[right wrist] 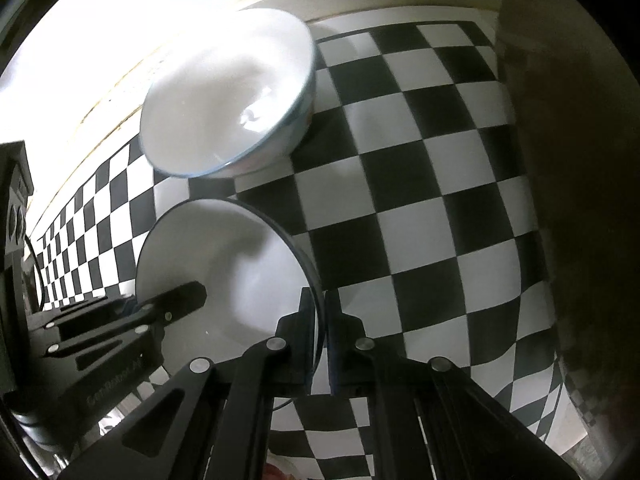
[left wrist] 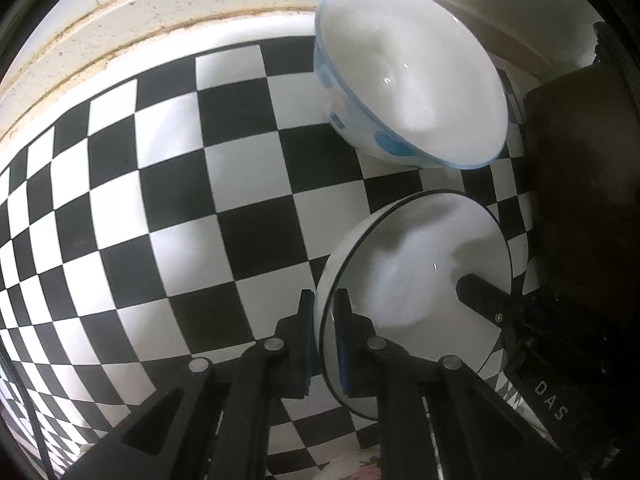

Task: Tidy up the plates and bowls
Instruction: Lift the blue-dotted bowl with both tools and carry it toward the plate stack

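**Desk editor:** What are we looking at?

**Me:** Both claws clamped on one white, black-rimmed ceramic bowl [left wrist: 416, 280] over the black-and-white chequered desk [left wrist: 200, 200]. My left claw [left wrist: 322, 320] pinches the rim on its side, one pad inside the bowl and one outside. My right claw [right wrist: 322, 320] does the same on the opposite rim. Each claw points steeply downward.

**Desk editor:** And the other dish?

**Me:** A white ceramic bowl with a pale blue rim and blue spots [left wrist: 404, 92] sits just beyond the held one, near the cream wall ledge [left wrist: 120, 40]. The two bowls are close but apart. I cannot tell whether the black-rimmed one is lifted or resting on the desk.

**Desk editor:** How do you handle this step well?

**Me:** My read is that the black-rimmed bowl goes into the blue-rimmed one. I would keep both grips level with each other so the bowl does not tip, carry it over the blue rim with clearance, centre it, lower it gently, then release both sides together.

**Desk editor:** How does it look?

**Me:** Glossy, smooth, empty and clean inside. Glazed rims are slippery, so thin pinches may slide.
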Action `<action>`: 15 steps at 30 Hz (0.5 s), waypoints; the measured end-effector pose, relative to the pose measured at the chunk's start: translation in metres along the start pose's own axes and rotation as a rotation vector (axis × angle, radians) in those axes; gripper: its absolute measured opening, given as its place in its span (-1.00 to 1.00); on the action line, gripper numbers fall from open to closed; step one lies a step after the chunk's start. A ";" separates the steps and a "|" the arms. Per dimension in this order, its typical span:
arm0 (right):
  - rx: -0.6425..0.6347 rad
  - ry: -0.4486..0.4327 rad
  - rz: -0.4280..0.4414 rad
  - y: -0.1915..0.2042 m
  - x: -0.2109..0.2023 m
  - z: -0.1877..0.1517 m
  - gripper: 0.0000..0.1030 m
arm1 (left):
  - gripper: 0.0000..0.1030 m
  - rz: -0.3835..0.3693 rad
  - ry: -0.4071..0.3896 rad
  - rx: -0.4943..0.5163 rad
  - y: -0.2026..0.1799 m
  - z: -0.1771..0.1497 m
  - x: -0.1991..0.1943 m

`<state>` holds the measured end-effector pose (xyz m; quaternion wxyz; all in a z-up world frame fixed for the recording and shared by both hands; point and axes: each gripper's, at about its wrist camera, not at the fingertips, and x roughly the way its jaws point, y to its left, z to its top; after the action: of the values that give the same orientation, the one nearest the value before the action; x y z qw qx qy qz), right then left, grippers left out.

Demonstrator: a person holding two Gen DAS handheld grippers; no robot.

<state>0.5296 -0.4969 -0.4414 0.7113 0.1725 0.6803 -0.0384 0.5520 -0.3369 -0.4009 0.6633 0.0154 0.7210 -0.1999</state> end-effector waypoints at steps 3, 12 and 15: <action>-0.015 -0.009 0.003 0.004 -0.004 -0.001 -0.89 | -0.85 -0.004 -0.015 -0.001 0.002 -0.003 -0.009; -0.040 -0.038 0.027 0.004 -0.032 -0.002 -0.89 | -0.85 0.007 -0.066 0.011 0.003 -0.005 -0.045; -0.047 -0.047 0.037 0.004 -0.043 -0.005 -0.89 | -0.85 0.005 -0.081 0.014 0.000 -0.014 -0.056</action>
<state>0.5231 -0.4994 -0.3987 0.7316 0.1672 0.6608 -0.0135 0.5452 -0.3192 -0.3466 0.6922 0.0137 0.6922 -0.2039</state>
